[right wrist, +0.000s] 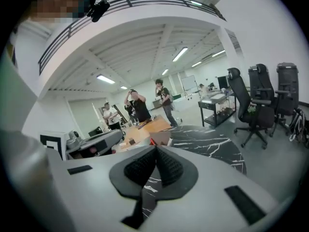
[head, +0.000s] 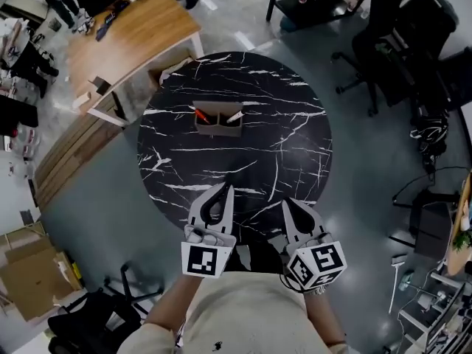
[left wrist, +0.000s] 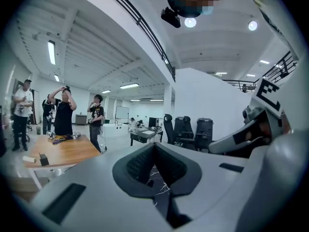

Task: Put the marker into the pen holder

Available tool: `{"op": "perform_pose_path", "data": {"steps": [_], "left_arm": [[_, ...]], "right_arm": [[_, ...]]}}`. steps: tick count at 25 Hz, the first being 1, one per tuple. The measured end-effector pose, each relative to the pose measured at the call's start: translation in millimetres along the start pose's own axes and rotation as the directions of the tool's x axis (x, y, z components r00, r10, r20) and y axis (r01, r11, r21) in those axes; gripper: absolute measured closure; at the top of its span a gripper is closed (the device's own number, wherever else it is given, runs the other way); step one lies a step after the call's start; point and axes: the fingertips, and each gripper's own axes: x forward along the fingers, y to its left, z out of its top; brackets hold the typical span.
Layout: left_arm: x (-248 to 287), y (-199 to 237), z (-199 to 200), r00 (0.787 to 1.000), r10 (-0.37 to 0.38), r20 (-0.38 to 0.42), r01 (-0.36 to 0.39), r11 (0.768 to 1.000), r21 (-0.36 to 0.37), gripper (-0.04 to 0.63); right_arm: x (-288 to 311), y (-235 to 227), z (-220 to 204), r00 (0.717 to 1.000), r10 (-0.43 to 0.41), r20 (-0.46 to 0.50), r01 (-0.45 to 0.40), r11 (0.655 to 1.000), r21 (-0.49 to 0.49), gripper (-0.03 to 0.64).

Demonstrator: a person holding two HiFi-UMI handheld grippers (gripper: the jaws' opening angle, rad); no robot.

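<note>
1. Looking steeply down from the head view, a round black table (head: 295, 146) with white marble veins fills the middle of the scene.
2. A brown pen holder (head: 218, 130) stands on the far half of the table, well apart from both grippers.
3. A red marker (head: 199, 113) leans in the holder's left half, with its tip above the rim. A white marker (head: 234, 116) leans in the right half.
4. The left gripper (head: 227, 186) is held over the table's near edge and points toward the holder. Its own view shows the jaws pressed together with nothing between them.
5. The right gripper (head: 286, 201) sits just beside it, also over the near edge. Its jaws are likewise closed on nothing.
6. Each gripper carries a cube with square black-and-white markers at its rear, close to the person's body.
7. A wooden desk (head: 129, 32) stands beyond the table at upper left, and black office chairs (head: 383, 21) stand at upper right.
8. In the left gripper view, several people (left wrist: 63, 111) stand by the wooden desk.
</note>
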Motion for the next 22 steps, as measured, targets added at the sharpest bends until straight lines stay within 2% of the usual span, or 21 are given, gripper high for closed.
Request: {"op": "perform_pose_path", "data": {"steps": [6, 12, 16, 22], "left_arm": [[-46, -34, 9, 0.998, 0.058, 0.009, -0.058, 0.998, 0.013, 0.584], [-65, -61, 17, 0.997, 0.065, 0.045, -0.068, 0.996, 0.054, 0.584], [-72, -80, 19, 0.995, 0.073, 0.072, -0.075, 0.996, 0.039, 0.584], [-71, -111, 14, 0.996, 0.042, 0.084, -0.045, 0.998, 0.043, 0.584]], "right_arm": [[-28, 19, 23, 0.994, 0.086, 0.069, -0.077, 0.990, -0.116, 0.603], [-58, 24, 20, 0.989, 0.125, 0.083, -0.111, 0.980, -0.162, 0.603], [-76, 18, 17, 0.988, 0.125, 0.092, -0.106, 0.977, -0.187, 0.603], [-91, 10, 17, 0.984, 0.137, 0.111, -0.115, 0.975, -0.190, 0.603]]}}
